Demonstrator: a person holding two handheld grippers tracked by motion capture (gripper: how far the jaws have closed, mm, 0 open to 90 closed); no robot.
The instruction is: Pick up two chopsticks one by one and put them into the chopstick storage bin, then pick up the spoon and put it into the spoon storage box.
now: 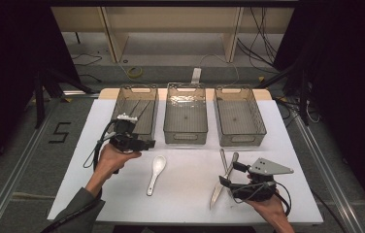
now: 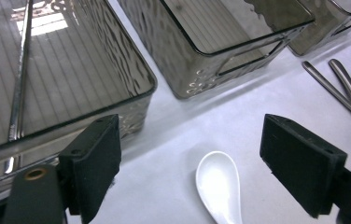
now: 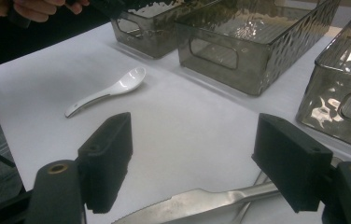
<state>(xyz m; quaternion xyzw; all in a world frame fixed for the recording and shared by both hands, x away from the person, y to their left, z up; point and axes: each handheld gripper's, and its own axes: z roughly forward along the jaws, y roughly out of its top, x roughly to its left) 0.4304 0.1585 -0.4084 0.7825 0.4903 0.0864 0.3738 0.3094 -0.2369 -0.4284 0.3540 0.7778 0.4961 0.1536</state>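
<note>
A white ceramic spoon [image 1: 155, 173] [image 2: 218, 184] [image 3: 113, 88] lies on the white table between both hands. My left gripper [image 1: 139, 141] [image 2: 190, 135] hovers at the front corner of the left bin [image 1: 122, 104] [image 2: 131, 79]. Its jaws stand wide open with nothing between them, and the spoon's bowl lies on the table just ahead of them. My right gripper [image 1: 231, 174] [image 3: 194, 130] is open at the right, low over a table knife [image 1: 215, 194] [image 3: 197, 205]. The knife lies across beneath its jaws, and the pads do not press on it. Two metal handles [image 1: 229, 159] [image 2: 339, 88] cross beside the knife.
Three smoky clear bins stand in a row at the back: the left bin holds thin metal rods [image 2: 19, 70], the middle bin [image 1: 185, 138] [image 3: 239, 60] and the right bin [image 1: 241, 140] [image 3: 341, 107] look empty. The person's left hand [image 3: 33, 7] shows far off.
</note>
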